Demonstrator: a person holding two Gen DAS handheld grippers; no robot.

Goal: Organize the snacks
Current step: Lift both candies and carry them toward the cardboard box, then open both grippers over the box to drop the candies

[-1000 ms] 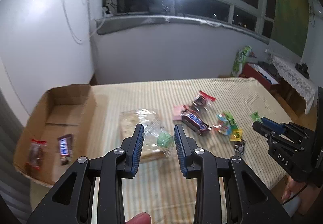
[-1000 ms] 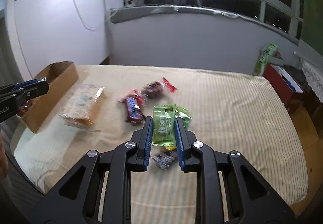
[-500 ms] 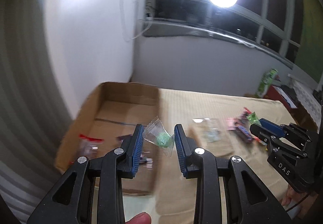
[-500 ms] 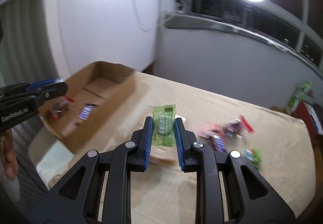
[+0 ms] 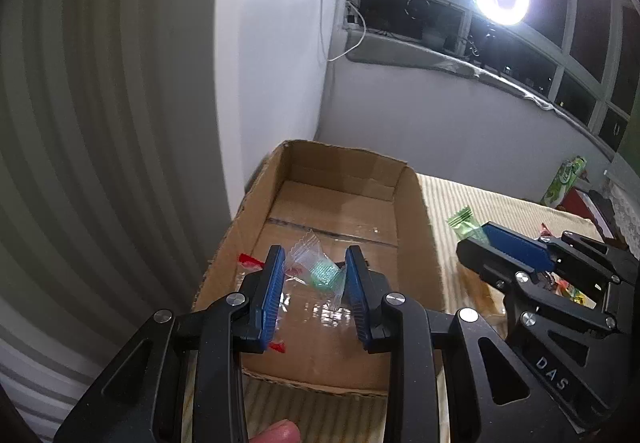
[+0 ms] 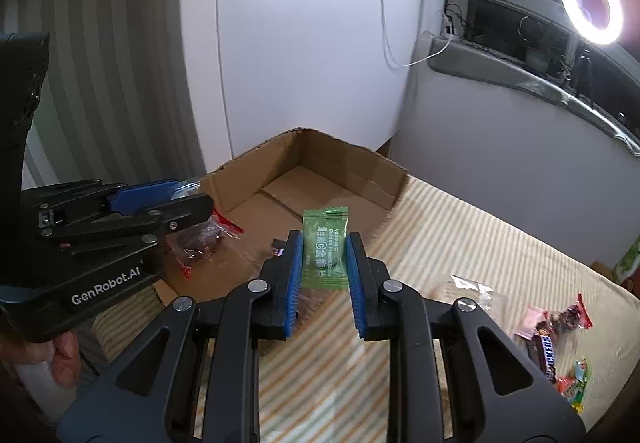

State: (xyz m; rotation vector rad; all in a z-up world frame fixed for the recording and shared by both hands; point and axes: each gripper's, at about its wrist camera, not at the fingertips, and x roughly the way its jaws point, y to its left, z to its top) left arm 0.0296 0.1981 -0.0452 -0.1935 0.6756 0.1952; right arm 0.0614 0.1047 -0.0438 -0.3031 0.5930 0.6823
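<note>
Two handheld grippers: the left gripper (image 5: pixel 314 285) and the right gripper (image 6: pixel 324 267). One cardboard box (image 6: pixel 352 167). One clear-wrapped green candy (image 5: pixel 322 271) and one green Vitamin C sachet (image 6: pixel 325 247). One red-ended packet of dark snacks (image 6: pixel 202 239) in the box. One Snickers bar (image 6: pixel 545 357). One ring light (image 6: pixel 592 9).

Both tools (image 5: pixel 316 275) now at box (image 5: pixel 412 203)
</note>
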